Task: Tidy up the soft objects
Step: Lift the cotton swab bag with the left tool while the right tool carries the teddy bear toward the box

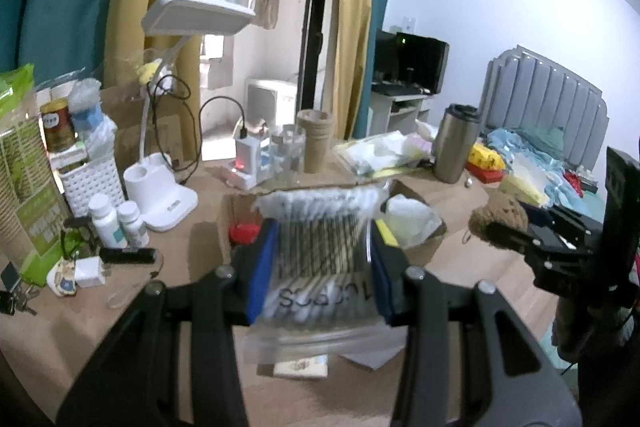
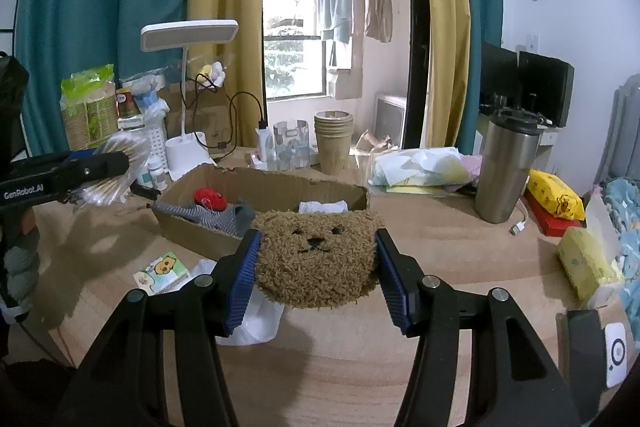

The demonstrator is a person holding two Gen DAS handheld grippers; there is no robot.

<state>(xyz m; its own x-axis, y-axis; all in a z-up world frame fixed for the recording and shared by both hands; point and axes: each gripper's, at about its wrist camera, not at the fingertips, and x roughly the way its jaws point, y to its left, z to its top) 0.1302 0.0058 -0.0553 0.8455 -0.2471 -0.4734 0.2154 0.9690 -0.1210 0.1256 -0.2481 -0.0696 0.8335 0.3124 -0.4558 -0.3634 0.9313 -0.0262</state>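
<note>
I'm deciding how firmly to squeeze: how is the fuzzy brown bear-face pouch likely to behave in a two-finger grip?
The fuzzy brown bear-face pouch probably compresses easily: its sides sit pinched between the right gripper's blue pads. The shaggy pile likely resists slipping. It looks light and floppy, holding shape without sagging much, so a gentle squeeze should do.

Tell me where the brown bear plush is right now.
In the right wrist view the brown bear plush sits clamped in the right tool, raised just in front of the cardboard box, left of the steel tumbler.
</note>
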